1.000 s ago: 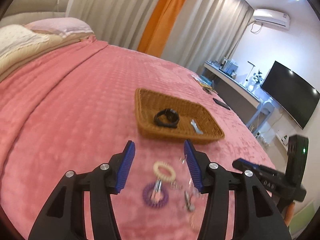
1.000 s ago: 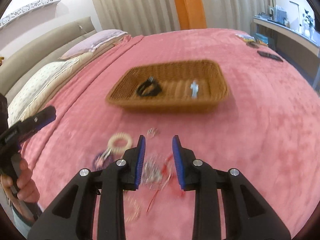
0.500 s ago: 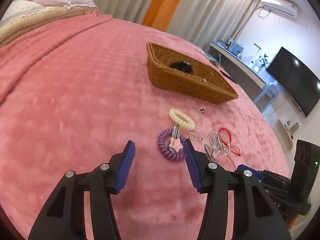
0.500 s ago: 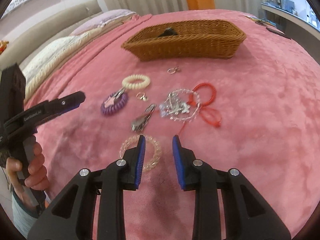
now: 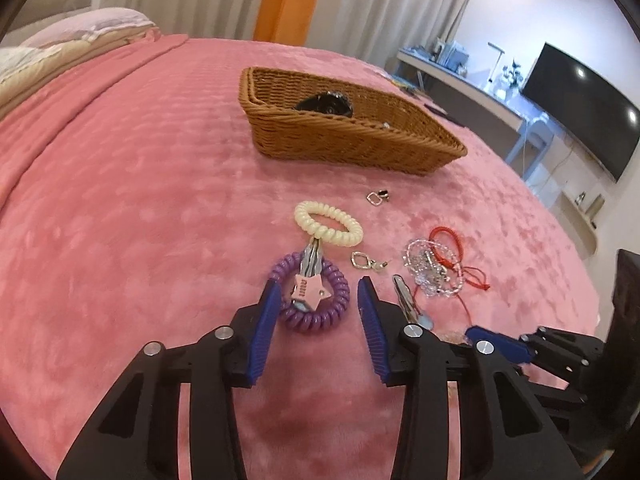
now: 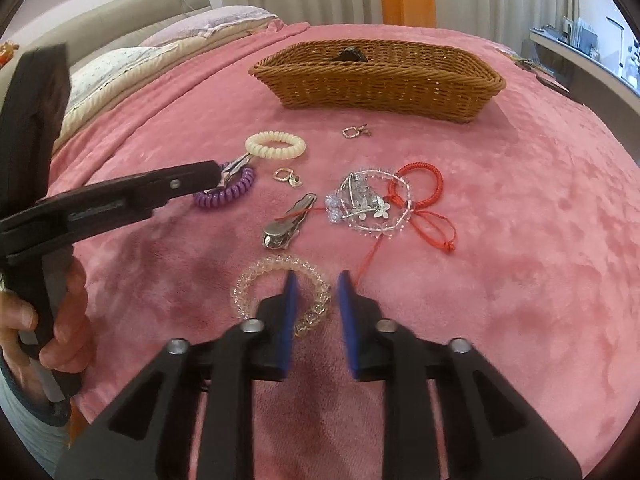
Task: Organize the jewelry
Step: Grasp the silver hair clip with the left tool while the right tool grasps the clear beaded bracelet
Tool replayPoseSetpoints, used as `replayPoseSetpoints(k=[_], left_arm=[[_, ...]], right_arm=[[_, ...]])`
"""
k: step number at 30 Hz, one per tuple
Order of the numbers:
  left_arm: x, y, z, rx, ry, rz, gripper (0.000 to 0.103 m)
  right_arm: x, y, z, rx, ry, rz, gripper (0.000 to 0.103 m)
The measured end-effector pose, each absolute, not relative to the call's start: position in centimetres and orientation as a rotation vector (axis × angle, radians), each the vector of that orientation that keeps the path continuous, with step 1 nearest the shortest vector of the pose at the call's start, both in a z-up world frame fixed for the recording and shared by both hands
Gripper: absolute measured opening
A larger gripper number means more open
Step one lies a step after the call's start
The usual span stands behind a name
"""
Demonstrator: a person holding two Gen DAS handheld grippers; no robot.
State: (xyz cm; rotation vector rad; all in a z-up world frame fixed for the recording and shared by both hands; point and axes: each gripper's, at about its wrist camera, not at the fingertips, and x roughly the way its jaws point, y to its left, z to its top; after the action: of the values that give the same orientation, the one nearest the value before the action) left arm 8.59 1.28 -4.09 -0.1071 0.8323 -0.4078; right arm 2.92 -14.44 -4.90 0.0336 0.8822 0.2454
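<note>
Here, on the pink plush bed cover (image 5: 120, 208): left gripper (image 5: 318, 292), blue pads spread and just been closing, straddling the purple coiled hair tie (image 5: 310, 294) with its pink star clip (image 5: 308, 290), not yet pressing. Rightwards, cream coiled hair tie (image 5: 328, 223), silver clip (image 6: 286, 222), beaded bracelet tangle (image 6: 366, 204), red cord bracelet (image 6: 418, 186). Right gripper (image 6: 318, 294), also narrowing, pads apart over the clear coiled hair tie's (image 6: 280, 290) rim. Behind, brown wicker basket (image 6: 376, 80).

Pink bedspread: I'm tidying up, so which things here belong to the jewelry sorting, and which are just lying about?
Job:
brown wicker basket
purple coil hair tie
cream coil hair tie
clear coil hair tie
red cord bracelet
silver hair clip

Lying about:
black television
pink pillow
</note>
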Motion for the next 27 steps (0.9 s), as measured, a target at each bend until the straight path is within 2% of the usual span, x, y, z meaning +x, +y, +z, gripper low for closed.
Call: replayPoseSetpoints(k=[9,10,13,27], left_arm=[[9.7,0.3,-4.6,-0.046,0.853,-0.386,0.032],[9.7,0.1,-4.7,-0.039,0.862,-0.394,0.022],[9.4,-0.7,-5.1,-0.003,0.87,-0.389,0.022],[6.0,2.9,-3.7,-0.199,0.784,-0.429,0.021]], right_arm=[[3.3,-14.1,-5.2,0.013,0.895,0.25,0.015],[3.3,-13.9,-5.2,-0.002,0.891,0.243,0.015],[3.0,-13.3,-5.1,-0.036,0.879,0.227,0.01],[2.1,-15.1,-4.4,0.021,0.855,0.214,0.009]])
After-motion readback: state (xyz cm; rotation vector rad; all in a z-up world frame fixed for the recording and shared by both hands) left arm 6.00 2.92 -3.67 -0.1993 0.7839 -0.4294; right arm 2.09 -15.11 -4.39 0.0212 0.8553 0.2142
